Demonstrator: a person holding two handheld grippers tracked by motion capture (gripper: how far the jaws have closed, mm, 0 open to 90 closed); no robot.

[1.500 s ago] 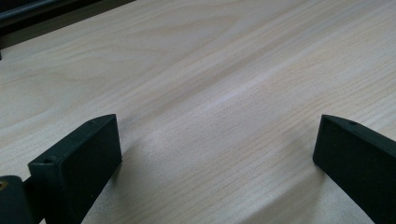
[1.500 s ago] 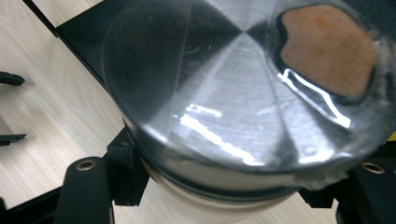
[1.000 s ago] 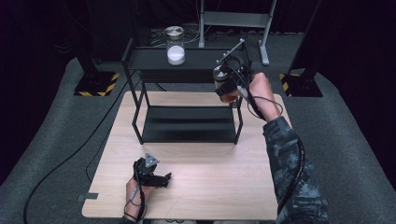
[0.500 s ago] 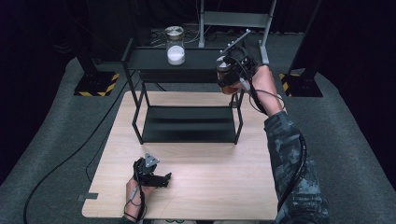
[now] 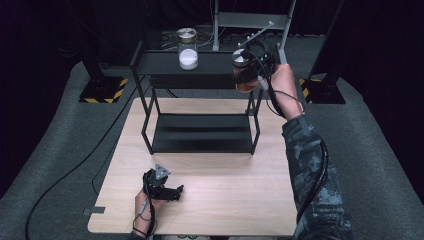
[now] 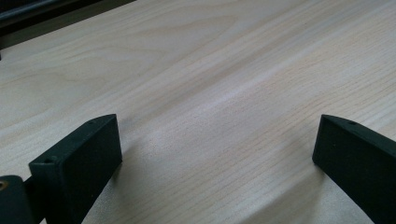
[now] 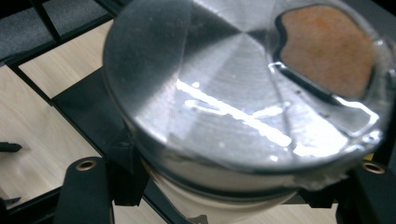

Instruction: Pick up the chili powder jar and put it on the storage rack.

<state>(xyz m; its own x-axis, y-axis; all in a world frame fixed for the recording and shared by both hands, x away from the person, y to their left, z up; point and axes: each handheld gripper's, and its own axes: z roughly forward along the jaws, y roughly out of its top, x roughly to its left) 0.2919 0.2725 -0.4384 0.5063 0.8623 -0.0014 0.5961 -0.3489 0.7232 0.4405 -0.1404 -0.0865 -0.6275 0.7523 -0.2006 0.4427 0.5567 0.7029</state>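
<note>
With our right hand-held gripper [image 5: 245,75] clamped on the clear, steel-lidded jar of orange powder [image 5: 242,70] at the black metal rack's [image 5: 200,131] top-shelf right end, we should lower it level, left hand-held gripper [image 5: 167,191] idling open.

Jar [image 7: 243,116] body hidden beneath own lid; brown contents blurred; right gripper [image 5: 246,76] jaws mostly hidden.

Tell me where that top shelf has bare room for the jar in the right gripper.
The top shelf is bare left of the white-filled jar, and again between that jar and the held jar in the right gripper at the right end. The lower shelf is bare too. The left gripper rests open on the table.
</note>
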